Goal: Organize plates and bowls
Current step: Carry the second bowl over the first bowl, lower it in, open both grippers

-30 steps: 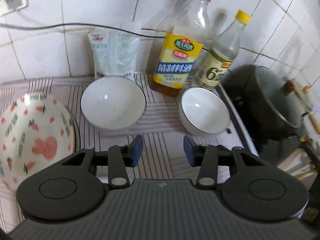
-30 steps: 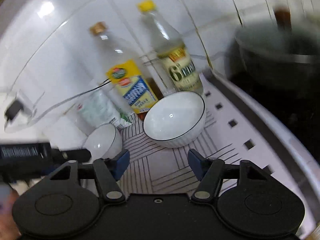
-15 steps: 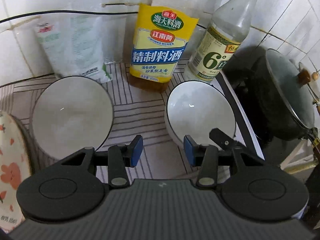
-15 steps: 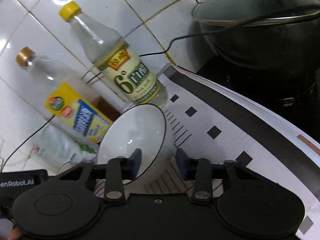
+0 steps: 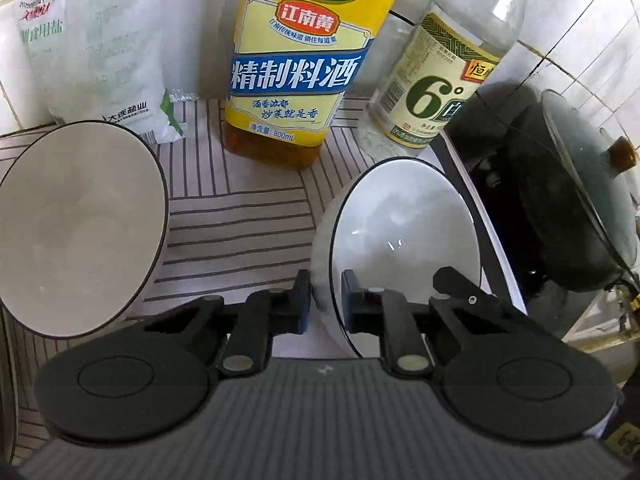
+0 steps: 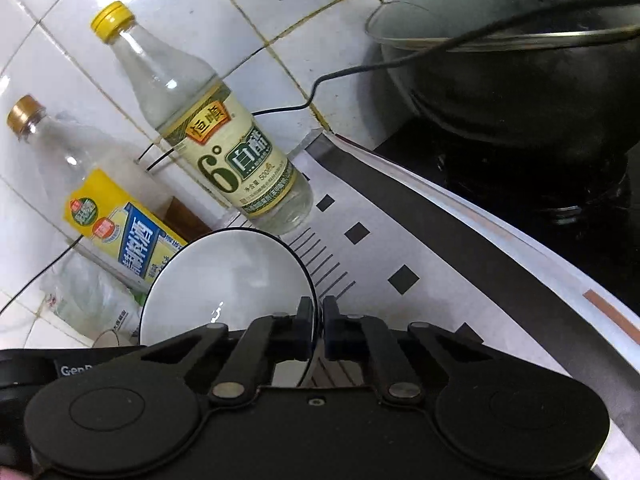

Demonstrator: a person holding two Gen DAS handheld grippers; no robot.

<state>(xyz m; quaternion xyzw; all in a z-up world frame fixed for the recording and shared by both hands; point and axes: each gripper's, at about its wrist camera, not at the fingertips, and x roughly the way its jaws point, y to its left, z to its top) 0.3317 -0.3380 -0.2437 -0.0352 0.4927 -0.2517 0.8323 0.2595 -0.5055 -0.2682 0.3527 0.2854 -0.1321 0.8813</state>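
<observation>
A small white bowl with a dark rim (image 5: 404,248) sits tilted on the striped mat (image 5: 240,216). My left gripper (image 5: 326,304) is shut on its near-left rim. My right gripper (image 6: 318,330) is shut on the same bowl's rim (image 6: 228,284) on the right side; one of its fingers (image 5: 460,284) shows inside the bowl in the left wrist view. A larger white bowl (image 5: 76,232) stands on the mat to the left, untouched.
A yellow-labelled cooking wine bottle (image 5: 300,64) and a vinegar bottle (image 5: 436,92) stand close behind the bowls by the tiled wall, with a salt bag (image 5: 96,52) at left. A lidded black wok (image 5: 560,204) sits on the stove at right.
Both grippers moved forward onto the small bowl and closed on its rim, the left from wide open. The bowl now sits tilted. The patterned bowl at left has left the view.
</observation>
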